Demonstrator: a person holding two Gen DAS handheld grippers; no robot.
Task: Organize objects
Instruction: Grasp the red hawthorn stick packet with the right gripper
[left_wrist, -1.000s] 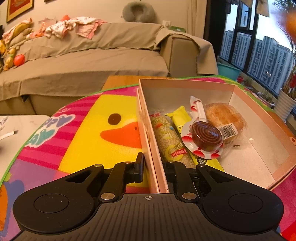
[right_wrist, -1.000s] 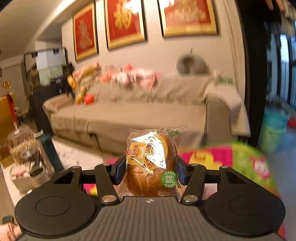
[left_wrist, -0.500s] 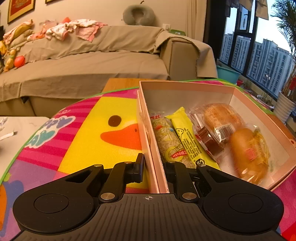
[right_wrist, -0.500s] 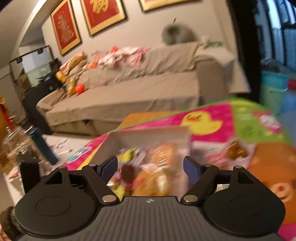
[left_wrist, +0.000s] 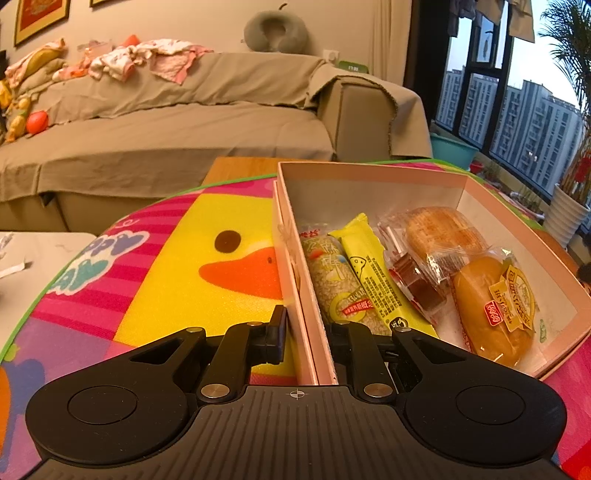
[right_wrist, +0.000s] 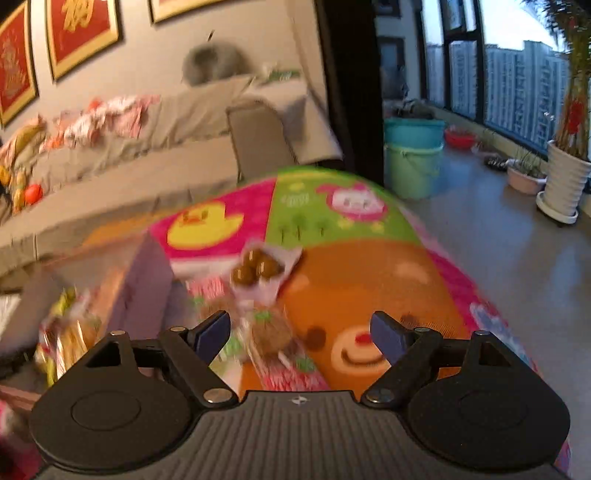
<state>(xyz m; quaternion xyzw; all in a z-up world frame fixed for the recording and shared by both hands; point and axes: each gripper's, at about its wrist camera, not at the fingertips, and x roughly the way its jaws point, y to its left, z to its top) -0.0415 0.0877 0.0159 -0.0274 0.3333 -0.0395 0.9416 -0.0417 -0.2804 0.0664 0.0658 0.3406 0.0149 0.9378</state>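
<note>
The wrapped snack (right_wrist: 271, 332) lies on the play mat (right_wrist: 388, 280), low between the jaws and nearer the left one. It looks light, soft and crinkly; I'd pinch its plump middle, not the slippery film edges. The right gripper (right_wrist: 301, 334) gapes empty, its jaws having just opened. The left gripper (left_wrist: 304, 328) clamps the pink box (left_wrist: 299, 288) by its near wall.

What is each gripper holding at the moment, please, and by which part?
The left gripper is shut on the box, pinching its near side wall. The right gripper holds nothing; its jaws have just been opening and stand open.
</note>
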